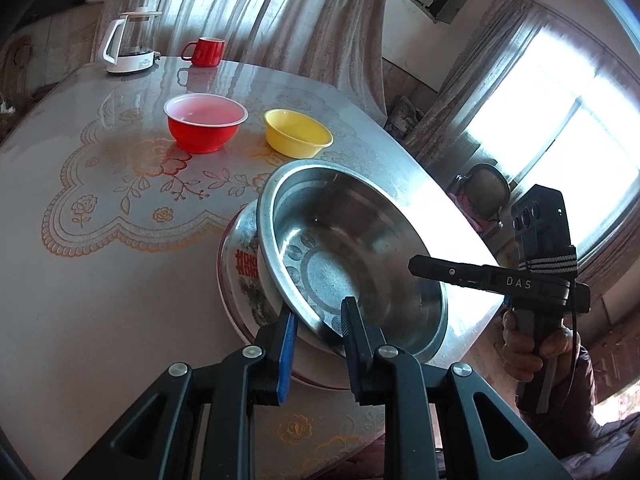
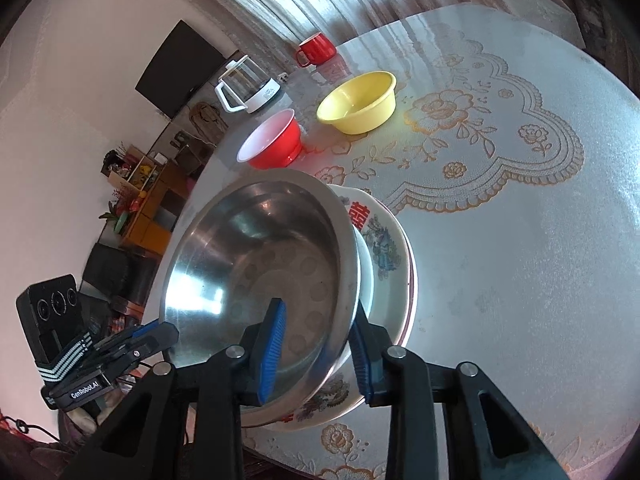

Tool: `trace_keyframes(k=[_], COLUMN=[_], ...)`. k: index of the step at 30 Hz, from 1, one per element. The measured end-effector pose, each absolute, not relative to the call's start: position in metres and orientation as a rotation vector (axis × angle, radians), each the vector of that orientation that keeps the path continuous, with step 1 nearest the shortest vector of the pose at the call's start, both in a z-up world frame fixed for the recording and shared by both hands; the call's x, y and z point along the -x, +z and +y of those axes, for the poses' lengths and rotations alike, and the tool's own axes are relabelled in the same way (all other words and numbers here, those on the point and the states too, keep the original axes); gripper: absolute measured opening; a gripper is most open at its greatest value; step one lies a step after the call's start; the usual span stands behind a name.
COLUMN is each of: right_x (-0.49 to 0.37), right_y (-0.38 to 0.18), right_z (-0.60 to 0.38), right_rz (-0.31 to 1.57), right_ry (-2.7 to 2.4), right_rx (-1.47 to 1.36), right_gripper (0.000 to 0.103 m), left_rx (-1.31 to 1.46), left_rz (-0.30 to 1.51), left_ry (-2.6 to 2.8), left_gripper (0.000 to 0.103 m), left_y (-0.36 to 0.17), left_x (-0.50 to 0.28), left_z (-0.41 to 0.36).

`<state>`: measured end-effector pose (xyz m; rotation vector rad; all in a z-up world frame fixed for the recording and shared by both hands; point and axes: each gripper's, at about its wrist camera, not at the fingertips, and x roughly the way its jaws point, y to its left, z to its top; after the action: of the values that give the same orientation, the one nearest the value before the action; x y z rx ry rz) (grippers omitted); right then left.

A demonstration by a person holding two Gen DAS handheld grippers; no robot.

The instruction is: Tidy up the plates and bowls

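A steel bowl (image 1: 344, 248) sits tilted inside a white patterned plate (image 1: 244, 268) near the table's edge. My left gripper (image 1: 318, 322) is shut on the steel bowl's near rim, one finger inside and one outside. My right gripper (image 2: 318, 340) is shut on the steel bowl (image 2: 260, 264) at its rim on the other side; the patterned plate (image 2: 386, 252) lies under it. A red bowl (image 1: 206, 122) and a yellow bowl (image 1: 298, 132) stand further back; they also show in the right wrist view, red bowl (image 2: 276, 144) and yellow bowl (image 2: 358, 102).
A red mug (image 1: 204, 52) and a glass kettle (image 1: 130, 44) stand at the table's far edge. The table (image 1: 100, 260) has a lace-patterned cover. The table edge runs close to the plate. A shelf with clutter (image 2: 152, 196) stands beyond the table.
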<state>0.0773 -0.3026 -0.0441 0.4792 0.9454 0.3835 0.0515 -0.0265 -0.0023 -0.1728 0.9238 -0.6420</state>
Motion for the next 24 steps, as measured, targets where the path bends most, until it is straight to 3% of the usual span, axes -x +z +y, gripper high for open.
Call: trace_keyframes(k=[6,16,24], right_x=[-0.073,-0.071,-0.067], right_y=[-0.047,-0.049,-0.045], right_z=[-0.308,-0.303,-0.302], right_rz=[0.960,0.956,0.932], right_ry=[0.392,0.457,0.403], right_rx=[-0.471,-0.484,-0.425], right_gripper=[0.021,0.025,0.021], left_rx=[0.164,0.115,0.093], left_rz=[0.928,0.914,0.908], left_ry=[-0.615,-0.540,-0.573], left_gripper=[0.029,0.029,0.029], left_y=[-0.002,-0.006,-0.008], left_x=[-0.055,-0.060,-0.055], left_z=[-0.031,-0.032,-0.035])
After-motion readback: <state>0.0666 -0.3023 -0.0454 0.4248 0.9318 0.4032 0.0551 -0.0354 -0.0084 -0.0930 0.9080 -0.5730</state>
